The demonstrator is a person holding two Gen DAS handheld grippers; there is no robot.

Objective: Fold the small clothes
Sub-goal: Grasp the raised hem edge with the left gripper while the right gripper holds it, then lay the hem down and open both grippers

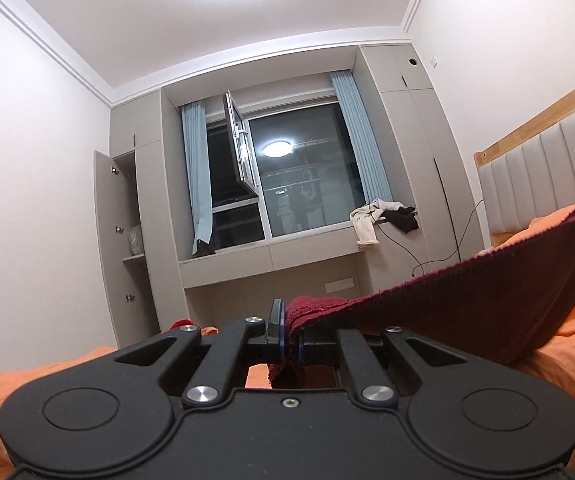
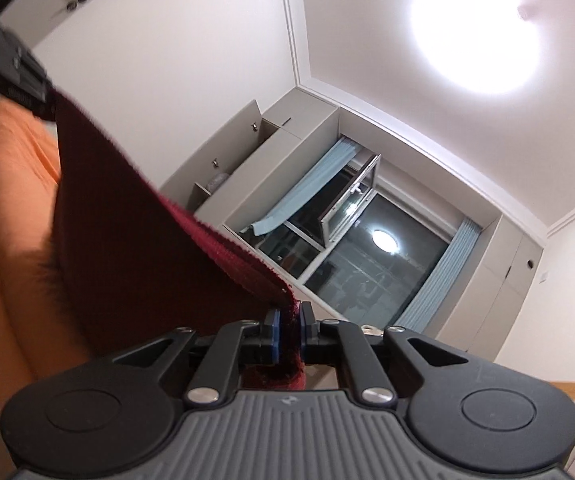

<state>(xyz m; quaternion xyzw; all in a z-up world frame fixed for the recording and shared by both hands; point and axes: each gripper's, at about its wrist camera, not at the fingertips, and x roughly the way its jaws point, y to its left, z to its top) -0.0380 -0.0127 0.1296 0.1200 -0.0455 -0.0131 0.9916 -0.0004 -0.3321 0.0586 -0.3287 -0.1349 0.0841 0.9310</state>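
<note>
While no writing is legible, each gripper, left (image 1: 287,330) and right (image 2: 289,330), pinches the maroon cloth (image 1: 467,300).

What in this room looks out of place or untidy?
A white garment and a black garment lie bunched on the window ledge, the white one hanging over its edge. A cabinet door at left stands open.

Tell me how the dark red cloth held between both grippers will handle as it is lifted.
Probably floppy: the dark red cloth sags between the left gripper and the right gripper. Likely grippy, not slippery, given its fuzzy knit edge. Seems light: each gripper's jaws, shut on just one corner, carry it.
</note>
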